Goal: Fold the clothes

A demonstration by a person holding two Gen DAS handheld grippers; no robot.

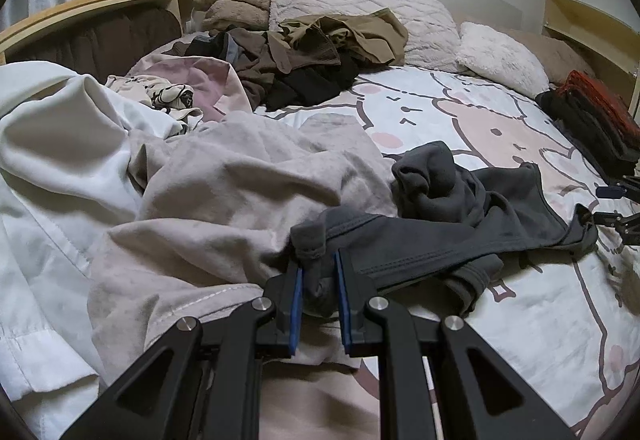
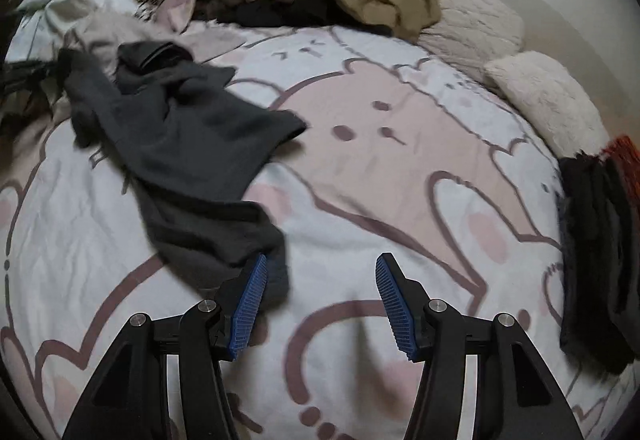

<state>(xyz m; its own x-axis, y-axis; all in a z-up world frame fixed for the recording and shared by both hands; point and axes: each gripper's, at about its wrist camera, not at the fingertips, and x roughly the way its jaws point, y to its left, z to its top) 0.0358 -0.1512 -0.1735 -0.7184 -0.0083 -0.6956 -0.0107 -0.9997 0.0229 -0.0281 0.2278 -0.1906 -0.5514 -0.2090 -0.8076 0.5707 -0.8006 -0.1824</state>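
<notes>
A dark grey garment [image 1: 460, 224] lies crumpled across the bed with the cartoon-print cover [image 1: 460, 119]. My left gripper [image 1: 319, 260] is shut on one corner of it, the cloth bunched between the blue pads. In the right wrist view the same garment [image 2: 188, 143] stretches from the upper left toward me. My right gripper [image 2: 320, 272] is open and empty just above the cover [image 2: 360, 179]; its left pad [image 2: 252, 304] touches the garment's near end. The right gripper also shows at the right edge of the left wrist view [image 1: 616, 215].
A beige blanket [image 1: 224, 191] and a white sheet [image 1: 48, 159] lie bunched on the left. A heap of brown, olive and black clothes [image 1: 316, 51] sits at the head of the bed by pillows [image 1: 500, 55]. Folded dark clothes with red [image 1: 596, 115] lie at the right edge.
</notes>
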